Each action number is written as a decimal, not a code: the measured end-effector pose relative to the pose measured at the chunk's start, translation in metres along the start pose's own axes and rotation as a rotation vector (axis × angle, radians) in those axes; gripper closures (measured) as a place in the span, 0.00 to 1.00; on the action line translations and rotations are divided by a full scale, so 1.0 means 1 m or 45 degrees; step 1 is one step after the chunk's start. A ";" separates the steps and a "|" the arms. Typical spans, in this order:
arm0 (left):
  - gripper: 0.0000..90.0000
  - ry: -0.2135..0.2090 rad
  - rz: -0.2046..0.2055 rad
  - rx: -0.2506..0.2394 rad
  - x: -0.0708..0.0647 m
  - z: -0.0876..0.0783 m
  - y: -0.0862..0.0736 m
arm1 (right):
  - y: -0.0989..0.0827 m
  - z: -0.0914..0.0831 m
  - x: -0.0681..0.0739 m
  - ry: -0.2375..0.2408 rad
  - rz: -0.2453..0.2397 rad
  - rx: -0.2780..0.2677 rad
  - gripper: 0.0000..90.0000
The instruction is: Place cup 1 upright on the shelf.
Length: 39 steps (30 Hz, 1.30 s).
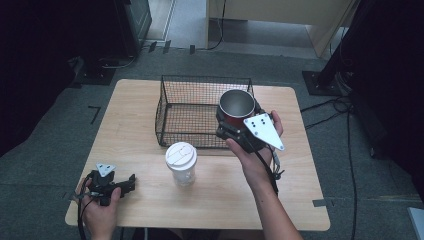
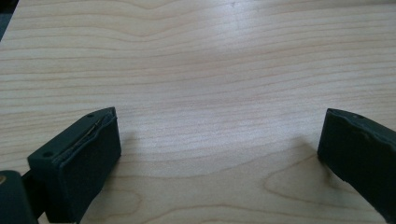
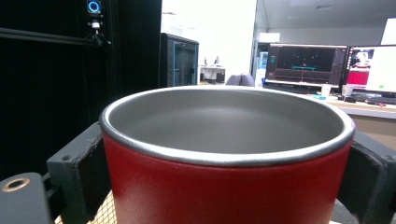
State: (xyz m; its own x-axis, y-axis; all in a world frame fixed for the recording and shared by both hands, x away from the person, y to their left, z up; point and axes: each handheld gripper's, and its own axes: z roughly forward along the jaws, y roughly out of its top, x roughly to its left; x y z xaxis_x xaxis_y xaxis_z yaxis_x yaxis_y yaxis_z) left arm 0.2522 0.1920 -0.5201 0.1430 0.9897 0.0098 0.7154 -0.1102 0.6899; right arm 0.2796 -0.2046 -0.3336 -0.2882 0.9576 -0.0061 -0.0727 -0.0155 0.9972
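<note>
A red mug (image 1: 236, 107) with a steel inside is held upright in the air over the right side of the black wire basket (image 1: 172, 107). My right gripper (image 1: 231, 119) is shut on the mug; in the right gripper view its jaws press on both sides of the red mug (image 3: 224, 186). My left gripper (image 1: 129, 184) rests on the table near the front left corner. In the left gripper view its pads (image 2: 86, 163) stand wide apart over bare wood, with nothing between them.
A clear plastic cup with a white lid (image 1: 181, 162) stands in front of the basket, between the two hands. The wooden table (image 1: 295, 200) has free room at the front right. Cables and dark equipment stands lie on the floor beyond the table.
</note>
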 end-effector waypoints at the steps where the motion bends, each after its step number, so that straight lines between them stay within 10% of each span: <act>1: 0.00 0.000 0.000 0.000 0.000 0.000 0.000 | -0.002 0.004 0.000 -0.004 -0.003 -0.012 0.08; 15: 0.00 0.001 0.001 -0.002 0.000 0.000 0.000 | -0.026 0.048 -0.017 -0.045 0.045 -0.075 0.08; 26: 0.00 0.000 0.000 -0.002 0.000 0.000 0.000 | -0.037 0.080 -0.022 -0.059 -0.036 -0.068 0.08; 39: 0.00 0.000 -0.004 -0.004 0.000 0.000 0.000 | -0.051 0.120 -0.028 -0.072 0.052 -0.033 0.08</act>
State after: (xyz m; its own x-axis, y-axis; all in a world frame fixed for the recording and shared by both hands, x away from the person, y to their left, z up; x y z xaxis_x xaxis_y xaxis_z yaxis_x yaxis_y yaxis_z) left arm 0.2522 0.1917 -0.5204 0.1409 0.9900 0.0075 0.7135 -0.1068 0.6925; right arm 0.4060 -0.1960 -0.3751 -0.2367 0.9708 0.0391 -0.0871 -0.0613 0.9943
